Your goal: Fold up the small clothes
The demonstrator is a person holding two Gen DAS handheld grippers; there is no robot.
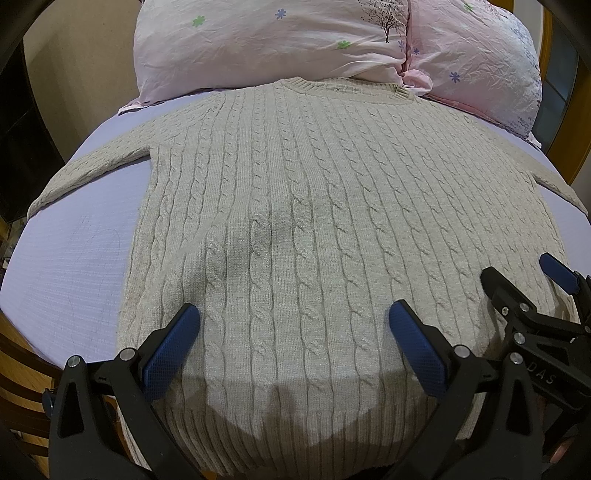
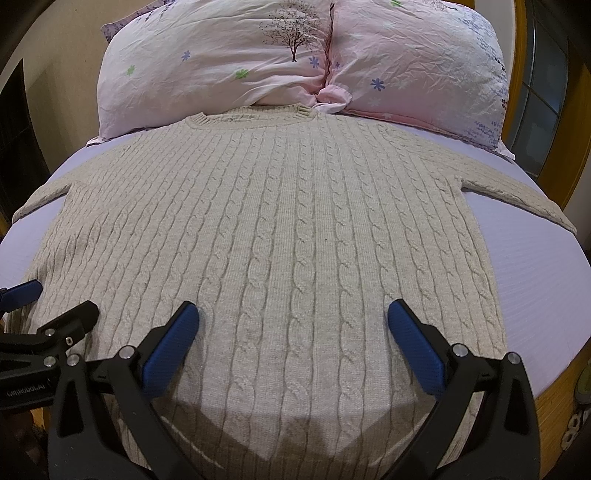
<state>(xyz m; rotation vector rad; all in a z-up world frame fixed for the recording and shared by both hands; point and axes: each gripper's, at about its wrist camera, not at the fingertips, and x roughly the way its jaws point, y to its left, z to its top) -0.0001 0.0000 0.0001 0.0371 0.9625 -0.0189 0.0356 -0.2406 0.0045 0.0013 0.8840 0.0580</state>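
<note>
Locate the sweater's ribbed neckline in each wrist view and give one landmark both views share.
Left wrist: neckline top centre, slightly right, below the pillows.
Right wrist: neckline upper centre, slightly left, below the pillows.
Shared landmark: the tree print on the pillow, just above the collar.

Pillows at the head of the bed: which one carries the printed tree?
The paler pillow, left of the seam where the two meet. Its tree print sits near that inner edge; the pinker pillow shows scattered flowers, no tree.

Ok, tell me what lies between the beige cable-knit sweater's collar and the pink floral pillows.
Nothing: in both wrist views the sweater's collar meets the pillows directly.
</note>
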